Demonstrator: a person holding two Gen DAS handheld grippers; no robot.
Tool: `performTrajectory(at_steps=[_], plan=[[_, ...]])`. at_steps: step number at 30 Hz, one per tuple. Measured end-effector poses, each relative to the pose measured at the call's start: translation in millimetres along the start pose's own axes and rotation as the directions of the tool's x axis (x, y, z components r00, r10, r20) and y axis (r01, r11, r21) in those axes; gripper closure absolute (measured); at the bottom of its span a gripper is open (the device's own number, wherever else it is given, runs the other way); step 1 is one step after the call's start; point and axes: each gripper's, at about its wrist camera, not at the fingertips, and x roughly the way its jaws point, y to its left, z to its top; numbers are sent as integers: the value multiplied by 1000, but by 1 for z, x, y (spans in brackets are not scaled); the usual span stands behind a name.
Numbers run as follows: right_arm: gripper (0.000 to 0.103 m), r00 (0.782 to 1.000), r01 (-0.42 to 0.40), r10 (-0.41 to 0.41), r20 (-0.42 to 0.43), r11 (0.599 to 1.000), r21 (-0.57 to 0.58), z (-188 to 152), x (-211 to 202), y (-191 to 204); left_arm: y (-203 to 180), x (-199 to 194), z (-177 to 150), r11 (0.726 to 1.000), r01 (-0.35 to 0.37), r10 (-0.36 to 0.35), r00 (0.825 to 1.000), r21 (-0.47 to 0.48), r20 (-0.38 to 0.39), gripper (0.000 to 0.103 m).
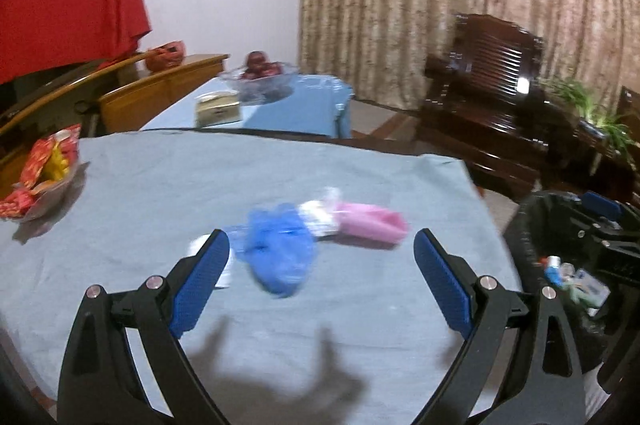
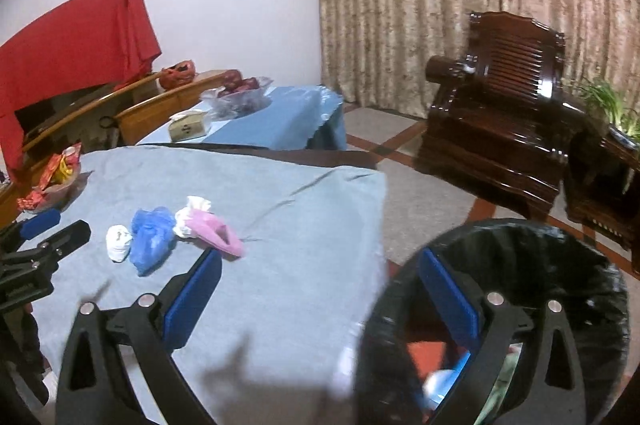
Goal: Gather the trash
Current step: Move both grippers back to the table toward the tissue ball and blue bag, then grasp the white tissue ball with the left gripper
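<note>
Crumpled trash lies in a row on the blue-grey tablecloth (image 1: 160,185): a white wad (image 2: 118,243), a blue plastic piece (image 1: 280,253), a white tissue (image 1: 318,217) and a pink piece (image 1: 372,225). My left gripper (image 1: 322,249) is open and empty, its fingers either side of the blue piece, a little above the cloth. My right gripper (image 2: 320,269) is open and empty, over the table's right edge and the rim of the black-lined trash bin (image 2: 560,249). The bin (image 1: 560,265) holds some rubbish. The left gripper also shows at the left edge of the right wrist view (image 2: 52,229).
A bowl of red and yellow snack packets (image 1: 44,169) stands at the table's left edge. Behind is a second blue-covered table (image 1: 296,105) with a tissue box (image 1: 218,109) and a glass fruit bowl (image 1: 260,77). A dark wooden armchair (image 2: 504,121) stands on the floor to the right.
</note>
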Motion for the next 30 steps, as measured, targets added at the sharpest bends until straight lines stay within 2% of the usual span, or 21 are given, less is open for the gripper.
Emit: performTrajectory(at_steps=[6, 13, 22, 30], plan=[[6, 999, -29, 29, -19, 999, -29, 0, 30, 36, 45, 25, -12, 996, -76, 74, 997, -36, -38, 12], [6, 998, -55, 52, -41, 996, -69, -5, 60, 69, 77, 60, -24, 990, -114, 106, 989, -79, -102, 12], [6, 994, -81, 74, -80, 993, -83, -12, 89, 93, 102, 94, -29, 986, -131, 115, 982, -102, -152, 13], [6, 991, -92, 83, -101, 992, -91, -16, 104, 102, 115, 116, -36, 983, -122, 90, 970, -137, -224, 24]])
